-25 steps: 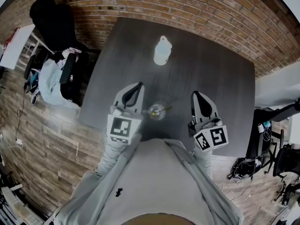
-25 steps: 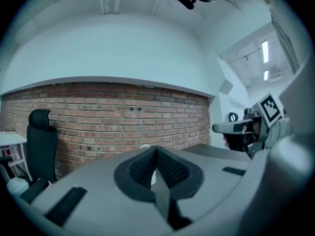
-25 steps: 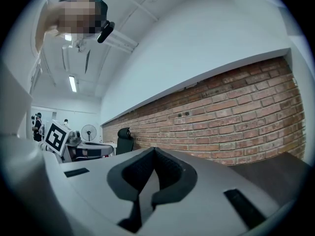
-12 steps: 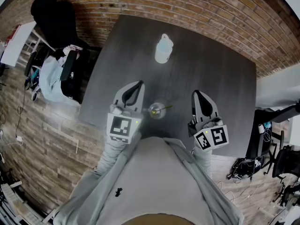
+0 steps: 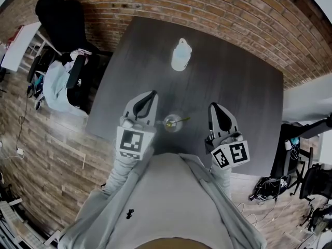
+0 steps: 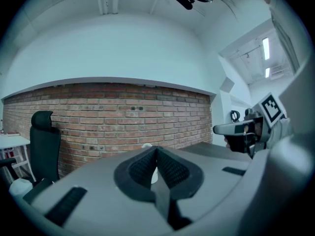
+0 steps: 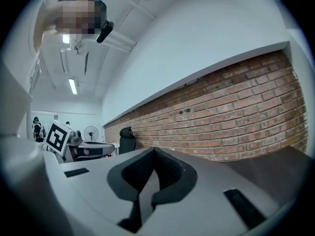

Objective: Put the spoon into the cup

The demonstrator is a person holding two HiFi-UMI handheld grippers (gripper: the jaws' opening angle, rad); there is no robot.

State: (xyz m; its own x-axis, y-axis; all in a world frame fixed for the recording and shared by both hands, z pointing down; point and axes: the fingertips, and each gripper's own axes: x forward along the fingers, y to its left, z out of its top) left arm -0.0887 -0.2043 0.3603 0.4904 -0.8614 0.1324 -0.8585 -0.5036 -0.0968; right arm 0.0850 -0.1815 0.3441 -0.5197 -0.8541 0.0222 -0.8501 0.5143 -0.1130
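Your left gripper [image 5: 151,94] and your right gripper [image 5: 212,106] are both raised near the front edge of the dark tabletop [image 5: 236,82], one on either side of the cup [image 5: 173,123]. Neither one touches the cup.

In the left gripper view your jaws are clenched, tips pressed together, with nothing caught between them. A sliver of the white bottle [image 5: 180,55] shows through the gap below the tips. In the right gripper view your other jaws are clenched the same way, pads meeting at the tip and nothing in them. Each gripper shows at the edge of the other's view, pointing roughly level toward the brick wall [image 5: 207,4].

The spoon [image 5: 182,120] is in the cup. From your head view its bowl end is down inside, and its yellowish handle leans over the rim toward your right gripper. The cup is small and pale and stands upright on the tabletop, nearer your left gripper than your right.

The white bottle stands upright farther back on the tabletop, well apart from the cup and about in line with it. A black office chair [image 5: 56,18] stands off the table's far left corner, against the brick wall.
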